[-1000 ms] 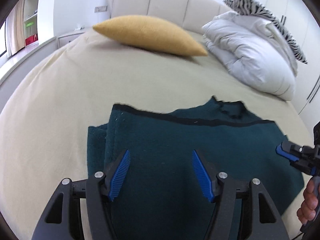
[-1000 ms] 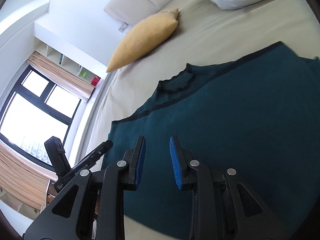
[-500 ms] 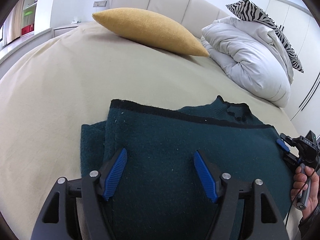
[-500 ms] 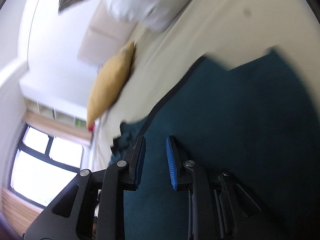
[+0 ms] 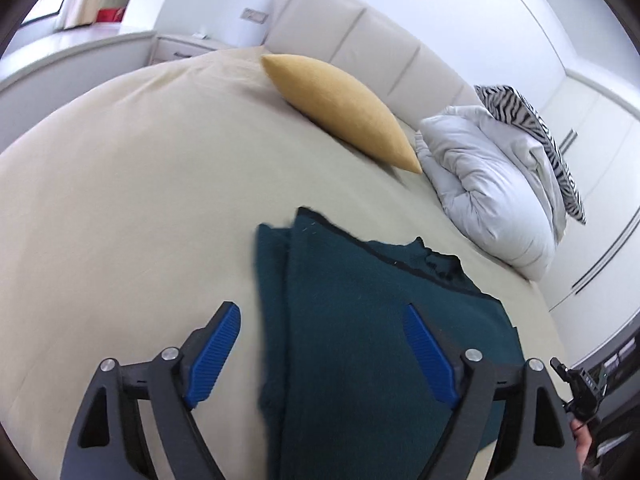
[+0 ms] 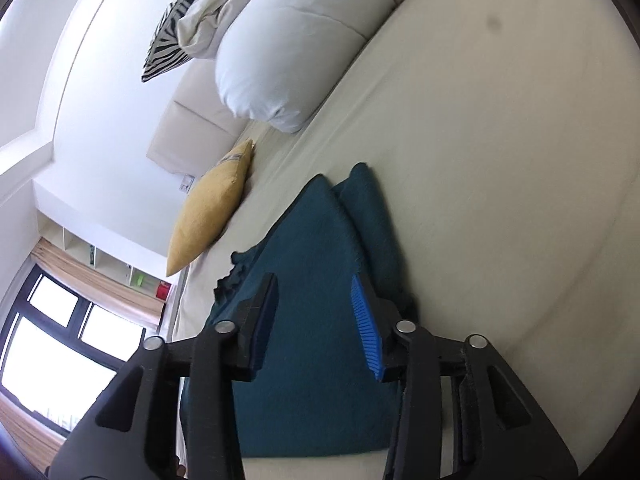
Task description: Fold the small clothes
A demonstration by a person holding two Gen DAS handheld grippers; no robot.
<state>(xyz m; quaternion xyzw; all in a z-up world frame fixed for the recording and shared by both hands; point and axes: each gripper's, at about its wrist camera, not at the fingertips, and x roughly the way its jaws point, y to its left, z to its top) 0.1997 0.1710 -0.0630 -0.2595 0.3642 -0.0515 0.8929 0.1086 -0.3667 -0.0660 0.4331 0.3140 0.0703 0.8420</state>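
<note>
Dark teal garment [image 5: 372, 328]: knit, with a thin black band along its far edge and a ruffled neck opening. It lies flat on the bed [image 5: 132, 216], near the edge closest to the cameras. One side is folded over onto the body, leaving a narrow under-layer showing along the left edge in the left wrist view. In the right wrist view the same garment [image 6: 308, 320] tapers to two overlapping points away from the camera.

Left gripper [image 5: 320, 354]: black frame, blue ribbed pads. Its jaws stand wide apart and have just been opening. They straddle the garment's left edge from above, one pad over bare sheet and the other over the cloth. No pad presses on the fabric.

Right gripper [image 6: 314, 320]: same build. Its jaws are partly apart and have just been opening. They hover over the garment with teal cloth seen between them, but nothing is clamped.

Bed: beige sheet, padded cream headboard [image 5: 360, 44].

Mustard cushion [image 5: 344, 108]: lies near the headboard, well apart from the garment.

White duvet [image 5: 492, 184]: bundled just beside the cushion, with a zebra-print pillow [image 5: 532, 120] on top.

Window [image 6: 52, 344]: dark frame, at the lower left of the right wrist view.
</note>
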